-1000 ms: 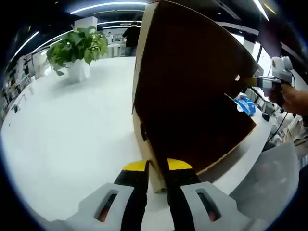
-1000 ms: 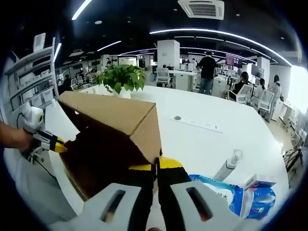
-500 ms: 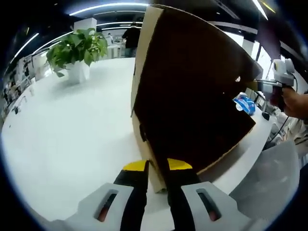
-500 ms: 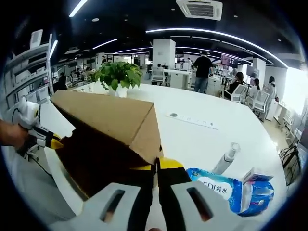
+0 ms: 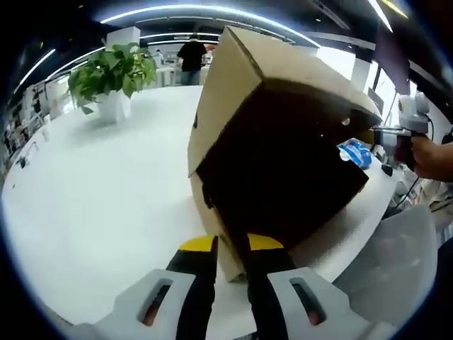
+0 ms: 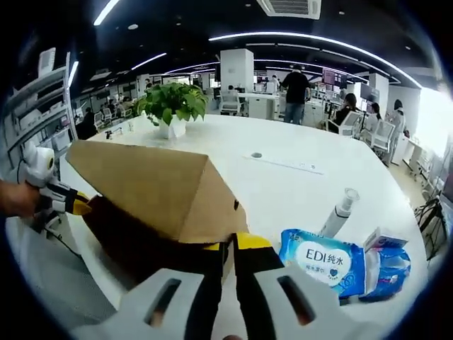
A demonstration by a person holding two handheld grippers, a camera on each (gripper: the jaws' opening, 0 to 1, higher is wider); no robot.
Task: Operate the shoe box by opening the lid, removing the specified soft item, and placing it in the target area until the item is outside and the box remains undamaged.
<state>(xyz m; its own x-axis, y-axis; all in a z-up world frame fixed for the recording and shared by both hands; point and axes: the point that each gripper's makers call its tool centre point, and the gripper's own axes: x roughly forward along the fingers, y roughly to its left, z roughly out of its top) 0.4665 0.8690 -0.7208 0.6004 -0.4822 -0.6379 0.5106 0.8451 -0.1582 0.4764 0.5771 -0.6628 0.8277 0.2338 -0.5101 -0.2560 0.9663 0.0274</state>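
The shoe box lid [image 5: 283, 127] is plain brown cardboard, raised off the white table [image 5: 99, 191] and tilted, its dark hollow underside facing the left gripper view and its tan top panel facing the right gripper view [image 6: 163, 188]. It hangs over the table's near edge. The left gripper [image 5: 230, 248] has its yellow-tipped jaws nearly together, pinching one lower corner of the lid's wall. The right gripper [image 6: 226, 248] is likewise closed on the opposite corner, its jaws almost touching with the cardboard edge between them. Just beside that corner on the table lie a blue wipes pack [image 6: 322, 262], a small blue-and-white packet [image 6: 386, 262] and a slim white bottle [image 6: 338, 212]. A potted plant [image 5: 113, 74] stands well apart toward the far edge.
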